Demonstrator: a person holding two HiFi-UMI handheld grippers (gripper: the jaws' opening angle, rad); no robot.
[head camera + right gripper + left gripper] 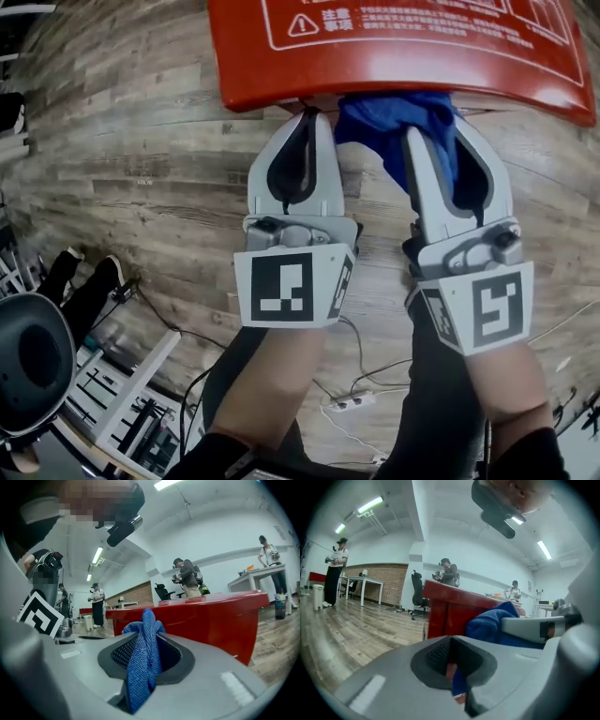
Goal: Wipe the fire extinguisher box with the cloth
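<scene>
The red fire extinguisher box (394,56) is seen at 12 o'clock in the head view, lying on a wood-plank floor (141,141), with white printed panels on its upper face. A blue cloth (389,117) is bunched against the near edge of the box, just to the 1 o'clock side of centre. The right gripper (433,131) is clamped on this cloth: in the right gripper view a fold of blue fabric is pinched between the two grey jaws and stands up above them, with the red side of the box behind it from 10 to 3 o'clock. The left gripper (314,117) is held just beside the right one, at its 9 o'clock, with its tips brought close to the box edge. In the left gripper view its jaws are drawn together, and only a thin sliver of red and blue is seen in the slit between them; whether any cloth is caught there cannot be told. From that view the cloth is seen at 3 o'clock, heaped in front of the box. A black office chair (33,361) is seen at 8 o'clock in the head view, and loose cables (361,398) lie on the floor at 6 o'clock.
</scene>
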